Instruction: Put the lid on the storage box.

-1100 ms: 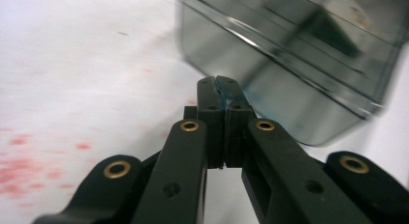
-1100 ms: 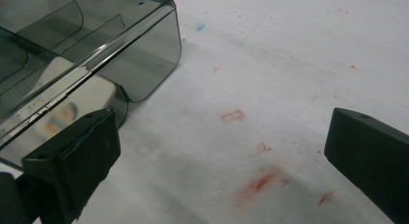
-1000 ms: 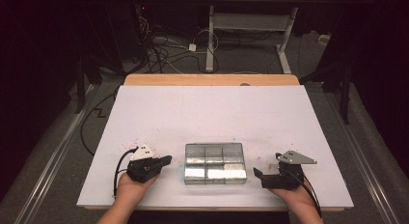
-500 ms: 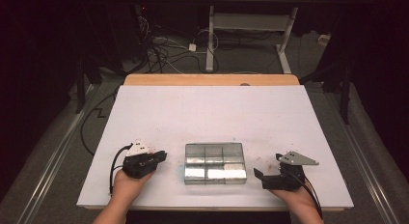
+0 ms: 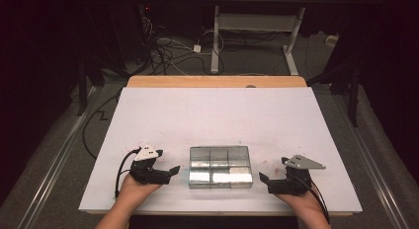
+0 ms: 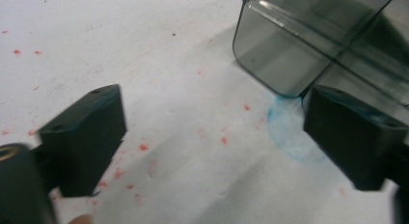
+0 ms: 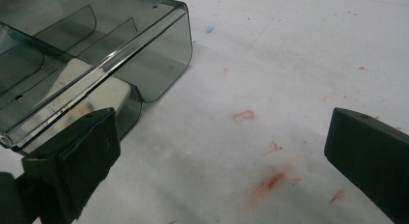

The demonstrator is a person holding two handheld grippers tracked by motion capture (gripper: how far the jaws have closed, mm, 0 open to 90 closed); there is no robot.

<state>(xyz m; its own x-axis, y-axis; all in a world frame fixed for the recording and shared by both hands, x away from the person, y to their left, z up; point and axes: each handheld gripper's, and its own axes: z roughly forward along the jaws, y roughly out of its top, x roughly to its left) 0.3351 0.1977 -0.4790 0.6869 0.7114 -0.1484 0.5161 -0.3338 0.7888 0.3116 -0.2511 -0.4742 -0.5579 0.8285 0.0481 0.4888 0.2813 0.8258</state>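
resting at the near edge of the white table (image 5: 217, 120), both hands flank a smoky clear compartment box (image 5: 220, 167) that sits between them, near that edge and about midway across. the left gripper (image 5: 173, 171) lies just beside the box's left wall without touching it; its jaws have just been opening and now stand spread wide with nothing between them, bare tabletop showing in the gap in the left gripper view, where a corner of the box (image 6: 308, 45) rises beyond the far jaw. compared with a second ago, this gripper has drawn slightly back from the box, which has not shifted. the right gripper (image 5: 263, 181) sits where it was, close to the box's right near corner, jaws spread and empty; in the right gripper view a pale block (image 7: 91, 96) lies inside the nearest compartment of the box (image 7: 120, 45).

the table surface is white, scuffed, dotted with small red marks (image 7: 272, 180) and one faint blue smudge (image 6: 289, 132) by the box corner. beyond the white sheet a wooden strip (image 5: 217, 81) edges the far side. past that, a dark room holds tangled cables (image 5: 168, 54) on a grey floor and the white legs of another table (image 5: 217, 36).
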